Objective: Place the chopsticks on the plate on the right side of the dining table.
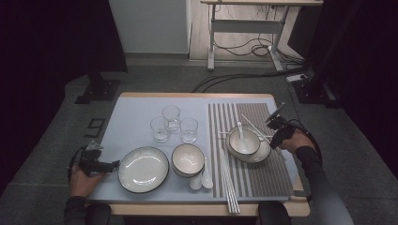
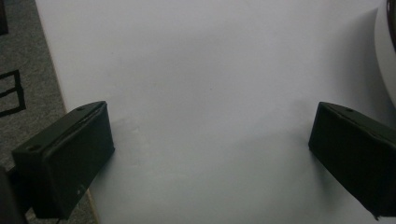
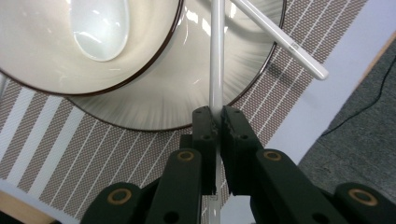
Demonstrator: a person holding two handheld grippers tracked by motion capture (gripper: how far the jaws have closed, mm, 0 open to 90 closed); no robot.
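Chopstick (image 3: 216,70) tail hidden between clamped right gripper (image 3: 218,122) jaws

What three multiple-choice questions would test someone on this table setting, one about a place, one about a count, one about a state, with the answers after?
1. Where does the bowl with the spoon in it stand?
A. on a plate on the striped mat
B. on the bare blue cloth
C. on the floor

2. How many drinking glasses stand on the table?
A. one
B. three
C. five

3. What is the right gripper doing?
A. hanging open
B. clamping a chopstick
C. clamping a glass

Answers: 1 A, the high view shows it on the plate over the striped mat. 2 B, three stand clustered together. 3 B, its jaws pinch the white chopstick lying across the plate.
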